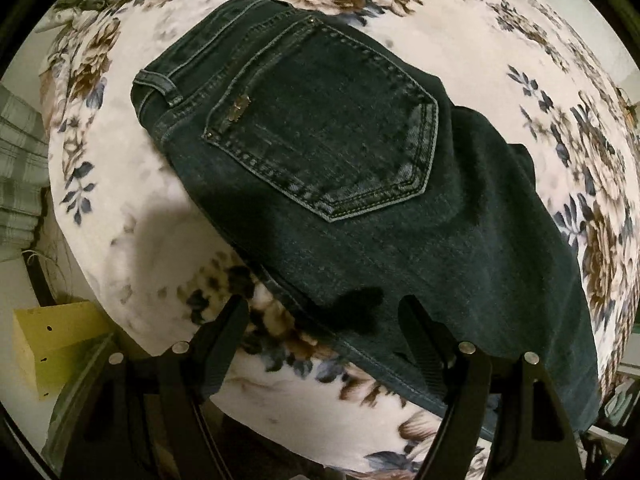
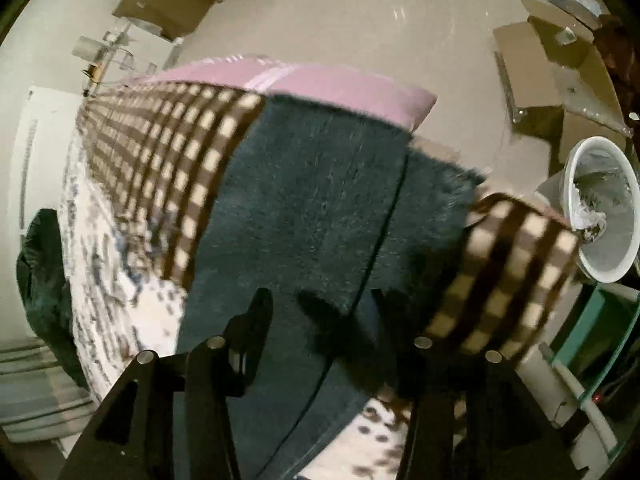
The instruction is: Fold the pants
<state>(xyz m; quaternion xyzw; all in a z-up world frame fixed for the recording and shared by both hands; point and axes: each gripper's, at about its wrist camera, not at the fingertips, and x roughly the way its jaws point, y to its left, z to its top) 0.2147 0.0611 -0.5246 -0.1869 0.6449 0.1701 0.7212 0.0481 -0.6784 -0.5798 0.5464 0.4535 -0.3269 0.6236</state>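
Dark denim pants (image 1: 360, 184) lie flat on a floral blanket (image 1: 152, 208), back pocket up, waistband at the upper left. My left gripper (image 1: 324, 312) is open and empty, hovering over the near edge of the pants. In the right wrist view the pant legs (image 2: 304, 208) stretch away from me, their frayed hems at the far end. My right gripper (image 2: 320, 300) is open and empty just above the legs, casting a shadow on the denim.
A brown checked blanket (image 2: 168, 136) and a pink cover (image 2: 340, 88) lie under the legs. A white waste bin (image 2: 604, 208) and cardboard boxes (image 2: 560, 64) stand on the floor at right. A yellow box (image 1: 52, 344) sits at lower left.
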